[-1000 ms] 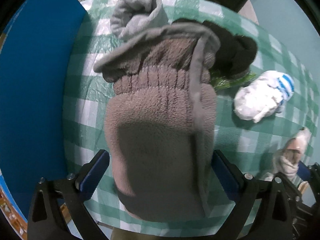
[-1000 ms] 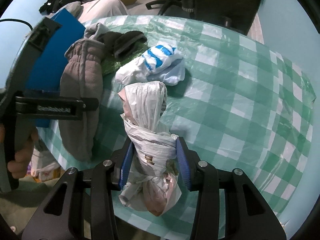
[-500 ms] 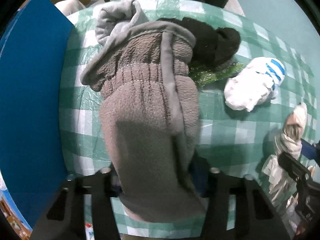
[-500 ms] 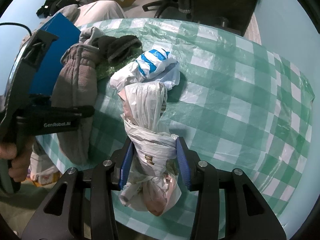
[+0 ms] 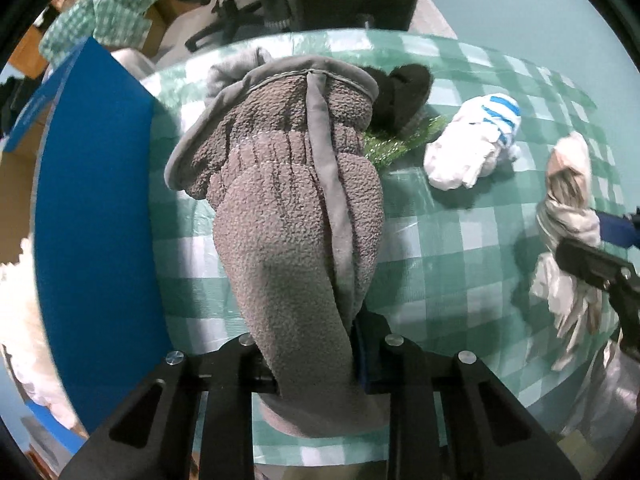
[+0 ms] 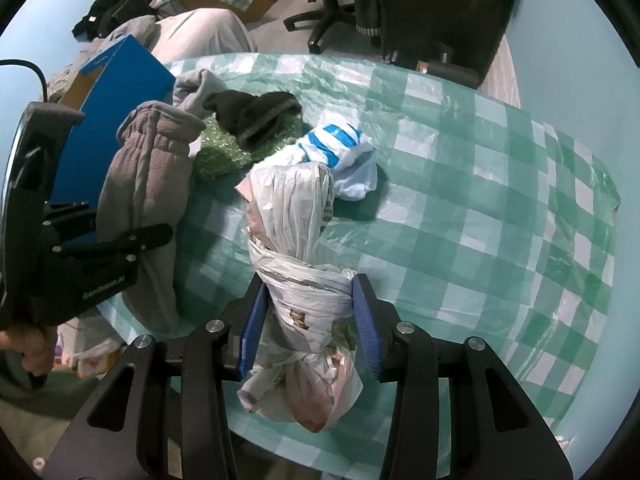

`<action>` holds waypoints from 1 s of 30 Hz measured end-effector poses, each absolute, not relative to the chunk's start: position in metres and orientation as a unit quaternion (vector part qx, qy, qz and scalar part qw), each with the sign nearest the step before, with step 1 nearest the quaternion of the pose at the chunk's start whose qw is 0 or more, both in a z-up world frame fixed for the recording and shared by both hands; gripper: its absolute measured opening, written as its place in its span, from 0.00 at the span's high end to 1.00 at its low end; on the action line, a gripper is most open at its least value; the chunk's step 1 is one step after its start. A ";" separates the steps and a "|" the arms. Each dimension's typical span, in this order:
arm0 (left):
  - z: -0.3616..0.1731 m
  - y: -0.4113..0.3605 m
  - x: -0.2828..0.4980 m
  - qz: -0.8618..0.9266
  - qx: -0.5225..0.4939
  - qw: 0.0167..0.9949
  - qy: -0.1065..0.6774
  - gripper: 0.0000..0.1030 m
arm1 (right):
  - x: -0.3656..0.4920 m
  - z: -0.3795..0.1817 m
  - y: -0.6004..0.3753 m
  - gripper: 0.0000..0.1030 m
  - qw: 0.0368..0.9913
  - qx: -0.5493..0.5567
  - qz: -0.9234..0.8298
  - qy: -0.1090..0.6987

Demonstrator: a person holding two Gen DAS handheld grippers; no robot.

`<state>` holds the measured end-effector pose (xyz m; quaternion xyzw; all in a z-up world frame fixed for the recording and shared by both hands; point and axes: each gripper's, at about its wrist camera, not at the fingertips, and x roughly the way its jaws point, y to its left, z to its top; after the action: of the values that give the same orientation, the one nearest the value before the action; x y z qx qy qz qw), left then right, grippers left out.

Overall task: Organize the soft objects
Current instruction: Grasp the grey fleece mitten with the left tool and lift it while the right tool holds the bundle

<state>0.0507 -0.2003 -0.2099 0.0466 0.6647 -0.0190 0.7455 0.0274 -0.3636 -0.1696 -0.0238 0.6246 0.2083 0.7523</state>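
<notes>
Both tongs are loaded: my left gripper has just closed onto the brown fleece mitten at the table's left edge; my right gripper clamps the knotted plastic-bag bundle. Beanie and striped bag remain unsorted.

The left wrist camera sits on the left gripper and looks almost straight down along its fingers, very near to a grey fleece mitten that fills the middle of the view. The right wrist camera sits on the right gripper and looks steeply down and forward over the checked tablecloth, close to a tied plastic bag. Both views share the same table. The right view shows the mitten and the left gripper at its left side; the left view shows the plastic bag at its right edge. Both show the blue-striped white bundle and the blue box.
</notes>
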 end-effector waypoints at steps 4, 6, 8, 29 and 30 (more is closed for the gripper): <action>-0.196 -0.194 0.037 -0.032 0.062 0.756 0.651 0.75 | 0.028 -0.159 -0.357 0.59 0.756 -0.024 0.204 0.622; -0.188 -0.192 0.033 -0.037 0.071 0.761 0.643 0.75 | 0.027 -0.153 -0.354 0.59 0.759 -0.023 0.202 0.619; -0.179 -0.189 0.029 -0.040 0.077 0.766 0.638 0.75 | 0.026 -0.149 -0.349 0.59 0.761 -0.023 0.202 0.616; -0.115 -0.138 0.014 -0.051 0.081 0.802 0.589 0.75 | 0.020 -0.097 -0.302 0.59 0.778 -0.036 0.218 0.588; -0.113 -0.136 0.014 -0.050 0.083 0.804 0.587 0.75 | 0.020 -0.094 -0.299 0.59 0.779 -0.037 0.221 0.586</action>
<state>0.0137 -0.1364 -0.1130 0.0825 0.5872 -0.0501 0.8036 0.0201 -0.2991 -0.0942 -0.0371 0.5858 0.2208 0.7789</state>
